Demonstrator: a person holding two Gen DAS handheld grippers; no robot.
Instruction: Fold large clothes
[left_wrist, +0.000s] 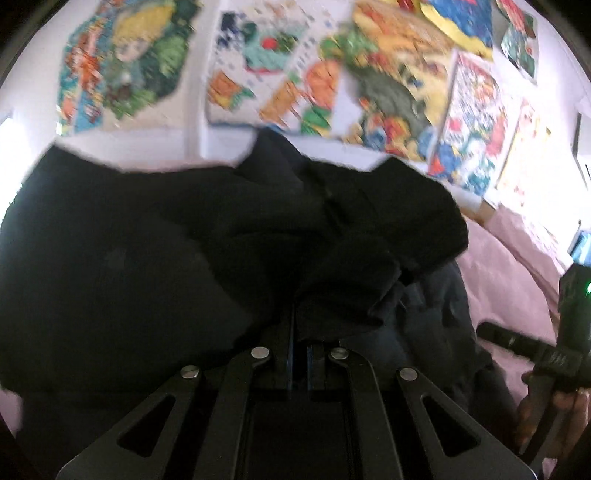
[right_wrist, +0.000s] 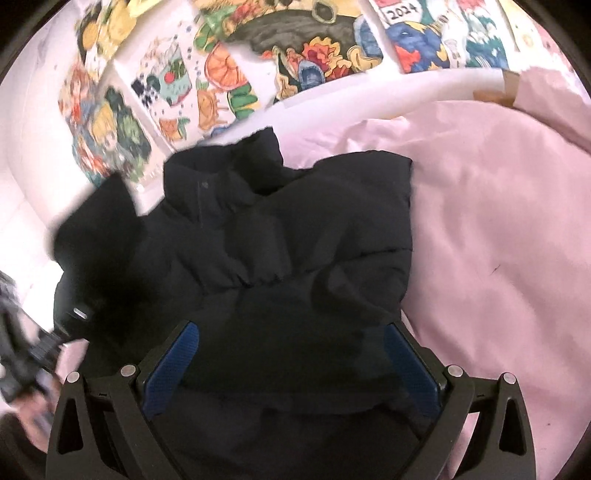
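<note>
While the dark puffer jacket (right_wrist: 288, 236) lies on the pink bedcover (right_wrist: 498, 240) with its collar toward the poster wall (right_wrist: 229, 66), the left gripper (left_wrist: 297, 325) is clenched on a bunched fold of that same jacket, its two fingers drawn together with black cloth gathered between and over their tips. The right gripper (right_wrist: 291, 354) stands wide, its blue pads (right_wrist: 171, 363) spread either side of the hem end; the fabric sits between them, but the pads do not appear to press on it, so it is judged released.

The jacket's long axis runs from the right gripper's fingers straight ahead to the collar. The held fold rises at the jacket's left side, seen from the right wrist. The coming move is judged to turn on that: the left hand is the one engaged and nearer the lifted side, which has to travel across the axis toward the flat right edge.

Hidden or doubtful: the left fingertips are buried in cloth, so which part is pinched, sleeve or side panel, cannot be told. The left view is smeared. The near hem is cut off behind the right gripper's frame.
</note>
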